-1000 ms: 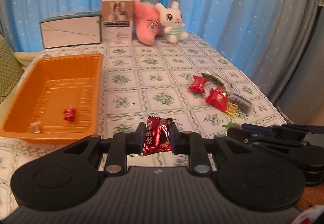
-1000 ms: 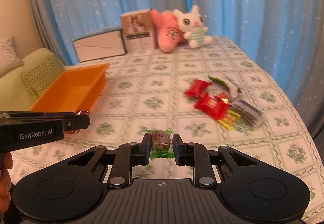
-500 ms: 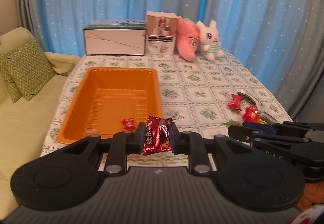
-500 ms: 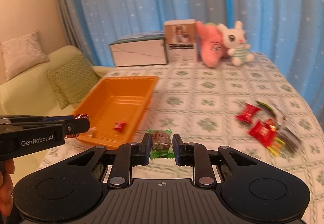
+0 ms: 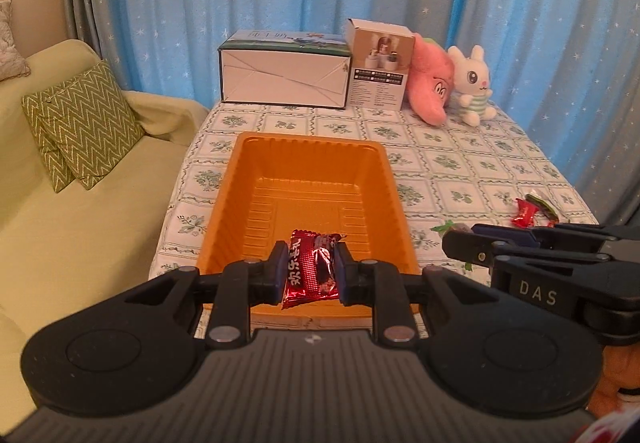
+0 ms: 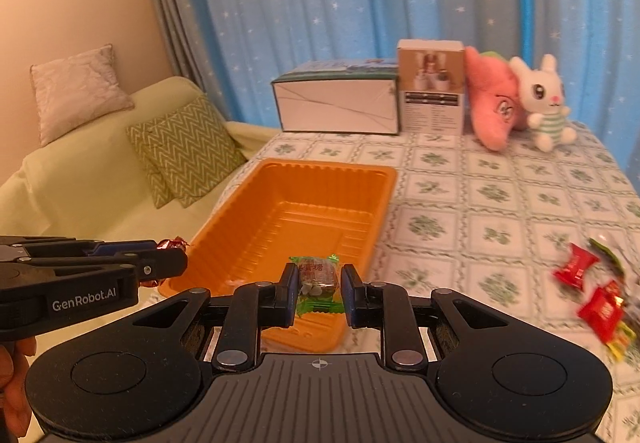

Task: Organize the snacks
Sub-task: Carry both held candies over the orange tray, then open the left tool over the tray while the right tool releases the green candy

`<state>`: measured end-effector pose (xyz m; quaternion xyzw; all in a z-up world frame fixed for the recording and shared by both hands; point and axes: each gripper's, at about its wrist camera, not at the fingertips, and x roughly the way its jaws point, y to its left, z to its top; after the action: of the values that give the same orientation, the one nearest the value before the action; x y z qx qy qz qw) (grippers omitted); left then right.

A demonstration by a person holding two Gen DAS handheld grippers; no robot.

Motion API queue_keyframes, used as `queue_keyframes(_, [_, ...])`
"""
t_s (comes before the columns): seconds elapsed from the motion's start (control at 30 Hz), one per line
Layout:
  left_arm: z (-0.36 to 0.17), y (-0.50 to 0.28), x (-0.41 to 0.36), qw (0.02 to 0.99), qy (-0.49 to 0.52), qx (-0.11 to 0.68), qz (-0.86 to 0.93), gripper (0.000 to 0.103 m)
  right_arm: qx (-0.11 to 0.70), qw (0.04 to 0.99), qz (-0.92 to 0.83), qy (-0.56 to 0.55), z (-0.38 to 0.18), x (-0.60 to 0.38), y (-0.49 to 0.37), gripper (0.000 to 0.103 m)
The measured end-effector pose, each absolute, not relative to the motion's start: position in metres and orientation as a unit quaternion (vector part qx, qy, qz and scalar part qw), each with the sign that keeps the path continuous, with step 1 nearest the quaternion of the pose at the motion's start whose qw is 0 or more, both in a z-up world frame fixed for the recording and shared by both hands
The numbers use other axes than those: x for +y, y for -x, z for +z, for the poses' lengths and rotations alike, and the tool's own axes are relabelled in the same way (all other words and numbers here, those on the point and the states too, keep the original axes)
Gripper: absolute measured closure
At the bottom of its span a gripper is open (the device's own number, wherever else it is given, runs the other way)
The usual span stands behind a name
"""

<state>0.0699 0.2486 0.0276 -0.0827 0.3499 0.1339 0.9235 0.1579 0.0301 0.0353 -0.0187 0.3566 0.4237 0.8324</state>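
Left wrist view: your left gripper point(image 5: 310, 274) has its fingers clamped on a dark red foil snack packet point(image 5: 311, 267), held upright between the pads. It sits over the near end of the orange tray point(image 5: 240, 179), which lies lengthwise on the bench point(image 5: 472, 159) close to the bench's left edge. The tray floor that shows is bare; the held packet and the fingers cover the near part of it.

Your right gripper point(image 6: 319, 285) has its fingers clamped on a small sweet in a green wrapper point(image 6: 316, 277). In the right wrist view it is over the near right corner of the tray. Seen from the left wrist, the right gripper point(image 5: 460, 243) reaches in from the right, level with the tray's near right corner, with a bit of green wrapper showing at its tip. From the right wrist, the left gripper point(image 6: 168, 257) comes in from the left beside the tray's near left corner, with red foil at its tip.

The loose snacks point(image 6: 592, 291), red wrappers with some green and yellow, lie in a cluster near the bench's right edge, well apart from the tray. They are blurred in the right wrist view.

Along the far edge of the bench stand a white box point(image 5: 284, 77), a smaller printed box point(image 5: 378, 69), a pink plush toy point(image 5: 430, 87) and a white rabbit plush point(image 5: 474, 85). A pale green sofa point(image 5: 60, 203) with a zigzag cushion point(image 5: 80, 119) stands just beyond the left edge.
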Motion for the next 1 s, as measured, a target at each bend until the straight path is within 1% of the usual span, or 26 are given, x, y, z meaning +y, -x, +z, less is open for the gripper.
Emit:
queue_keyframes(0.37, [-0.002, -0.107, 0.285, 0.913, 0.090, 0.376, 0.132, 0.082, 0.382, 0.816, 0.433, 0.022, 0.009, 0.078, -0.192, 0.080])
queue_keyframes(0.8, [-0.028, -0.134, 0.305, 0.906, 0.096, 0.394, 0.123, 0.081, 0.408, 0.806, 0.429, 0.019, -0.018, 0.101, -0.211, 0.080])
queue_keyframes(0.9, [-0.031, -0.138, 0.306, 0.907, 0.102, 0.393, 0.107, 0.079, 0.409, 0.807, 0.426, 0.018, -0.019, 0.101, -0.213, 0.080])
queue_keyframes(0.97, [-0.031, -0.137, 0.305, 0.908, 0.088, 0.394, 0.114, 0.070, 0.409, 0.808, 0.424, 0.016, -0.020, 0.100, -0.214, 0.080])
queue_keyframes(1.0, [-0.031, -0.136, 0.304, 0.908, 0.081, 0.394, 0.117, 0.070, 0.410, 0.808, 0.423, 0.015, -0.020, 0.098, -0.215, 0.080])
